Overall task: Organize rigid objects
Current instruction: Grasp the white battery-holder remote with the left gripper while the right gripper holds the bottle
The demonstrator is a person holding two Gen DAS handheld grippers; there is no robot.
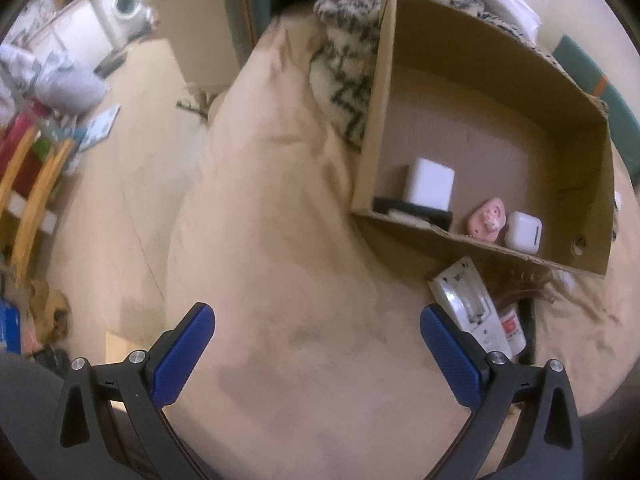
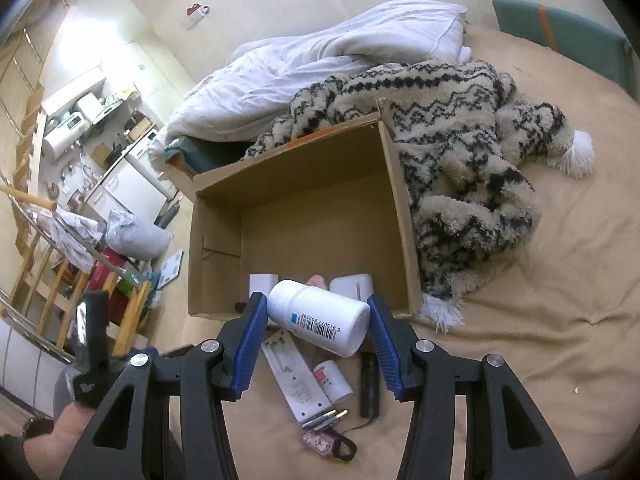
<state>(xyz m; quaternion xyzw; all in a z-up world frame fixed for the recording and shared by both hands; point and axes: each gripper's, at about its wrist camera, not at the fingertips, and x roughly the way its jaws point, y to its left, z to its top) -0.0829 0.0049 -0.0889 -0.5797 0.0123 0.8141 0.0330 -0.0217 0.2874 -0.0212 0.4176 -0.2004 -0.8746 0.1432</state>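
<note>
My right gripper (image 2: 318,322) is shut on a white plastic bottle (image 2: 320,322) with a barcode label, held sideways above the near edge of an open cardboard box (image 2: 300,196). Inside the box (image 1: 480,80) lie a white block (image 1: 430,184), a pink case (image 1: 488,218), a white earbud case (image 1: 524,230) and a black bar (image 1: 412,210). On the bed below the bottle lie a white remote (image 2: 296,380), a small white bottle (image 2: 334,382), a black cylinder (image 2: 369,384) and some pens (image 2: 326,418). My left gripper (image 1: 316,350) hangs open over bare sheet, left of the remote (image 1: 468,300).
The box rests on a tan bedsheet (image 2: 540,340). A patterned fleece blanket (image 2: 460,160) lies against the box's right side and a white duvet (image 2: 320,60) behind it. Wooden racks and clutter (image 2: 80,280) stand on the floor to the left. A hand (image 2: 52,436) shows at lower left.
</note>
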